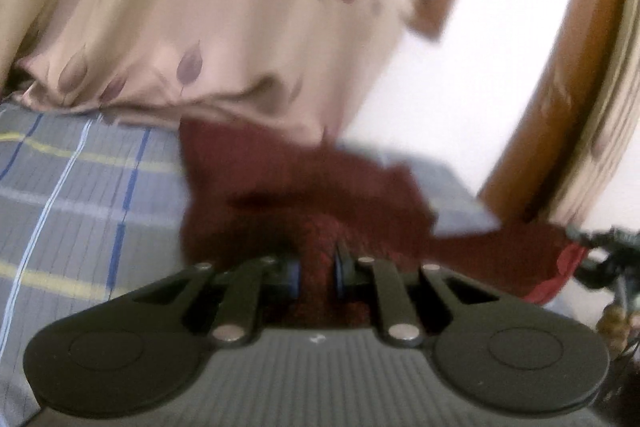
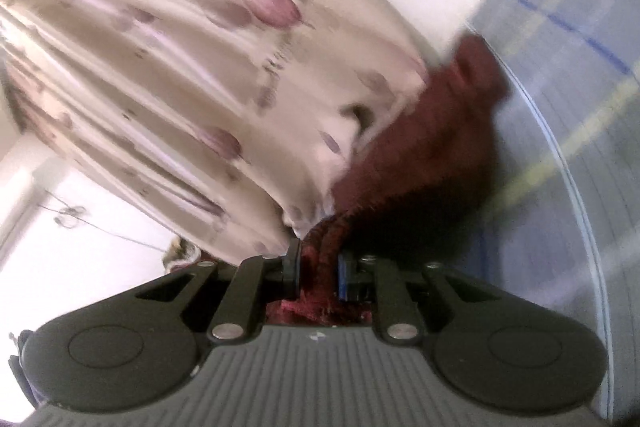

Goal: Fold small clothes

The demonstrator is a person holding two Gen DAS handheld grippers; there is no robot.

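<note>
A dark red knitted garment hangs between both grippers above a blue-grey checked bed sheet. My left gripper is shut on a bunched edge of the garment. In the right wrist view, tilted sideways, my right gripper is shut on another edge of the same garment. The right gripper's tip shows at the right edge of the left wrist view, holding the garment's far corner. Both views are blurred by motion.
A beige curtain with leaf prints hangs behind the bed and fills the right wrist view's left side. A wooden frame stands at the right. The checked sheet lies beyond the garment.
</note>
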